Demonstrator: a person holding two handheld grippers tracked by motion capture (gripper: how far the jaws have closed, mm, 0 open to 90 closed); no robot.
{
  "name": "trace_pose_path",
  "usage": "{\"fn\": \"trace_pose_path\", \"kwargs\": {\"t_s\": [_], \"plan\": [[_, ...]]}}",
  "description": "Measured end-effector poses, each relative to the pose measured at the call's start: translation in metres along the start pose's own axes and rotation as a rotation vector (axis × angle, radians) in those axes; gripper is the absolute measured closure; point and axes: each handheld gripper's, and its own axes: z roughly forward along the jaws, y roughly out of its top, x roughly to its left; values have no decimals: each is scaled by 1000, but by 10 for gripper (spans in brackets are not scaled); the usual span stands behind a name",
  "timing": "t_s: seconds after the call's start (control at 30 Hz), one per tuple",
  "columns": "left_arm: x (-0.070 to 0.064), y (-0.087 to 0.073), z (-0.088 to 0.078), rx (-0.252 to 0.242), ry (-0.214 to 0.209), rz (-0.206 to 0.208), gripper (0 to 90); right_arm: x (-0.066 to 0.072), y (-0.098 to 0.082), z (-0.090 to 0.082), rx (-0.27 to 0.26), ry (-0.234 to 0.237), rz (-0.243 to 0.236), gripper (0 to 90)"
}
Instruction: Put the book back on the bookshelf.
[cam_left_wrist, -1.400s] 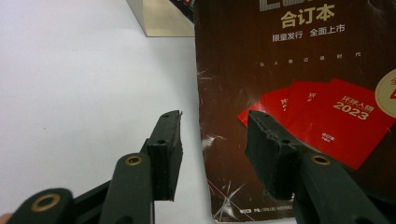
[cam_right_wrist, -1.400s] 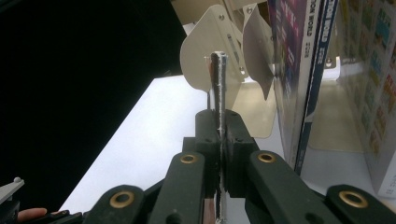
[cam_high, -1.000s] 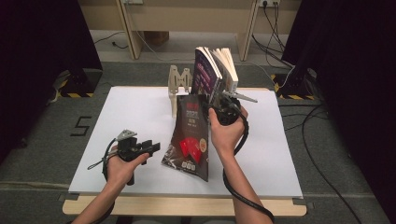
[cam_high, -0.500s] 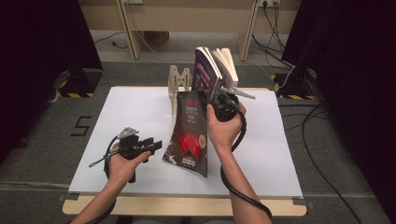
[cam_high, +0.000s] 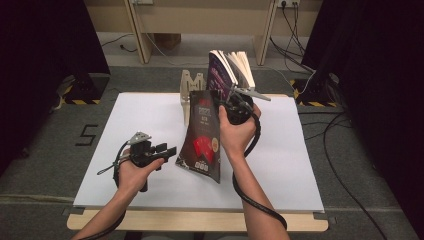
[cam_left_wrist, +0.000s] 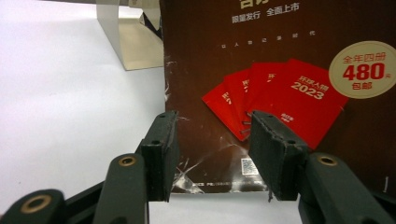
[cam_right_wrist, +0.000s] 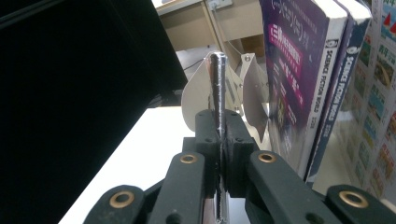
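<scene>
White table (cam_high: 150, 120), seemingly dark-curtained room.

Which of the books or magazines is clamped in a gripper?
The dark brown magazine with red cards on its cover: right gripper pinches its top edge. The purple books stand free.

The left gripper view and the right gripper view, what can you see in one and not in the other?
Left gripper view: the magazine's dark cover with red cards and a round price badge, seen between the left gripper's open jaws, which have just been widening. Right gripper view: purple books standing upright, and the right gripper shut on the magazine's thin edge. Both share the magazine, the white table and the pale book stand.
</scene>
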Motion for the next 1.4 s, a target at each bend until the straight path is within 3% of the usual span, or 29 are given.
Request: {"fn": "trace_pose_path", "kwargs": {"t_s": [0.27, 0.6, 1.07, 1.4], "plan": [[-2, 9, 3, -9, -10, 6, 499, 3, 5, 7, -12, -13, -7, 870], [-15, 26, 7, -25, -52, 29, 464, 8, 13, 14, -28, -19, -13, 870], [-48, 53, 22, -25, -124, 103, 413, 13, 14, 25, -18, -31, -18, 867], [-66, 72, 42, -10, -149, 107, 401, 15, 8, 26, -7, -32, -37, 864]]}}
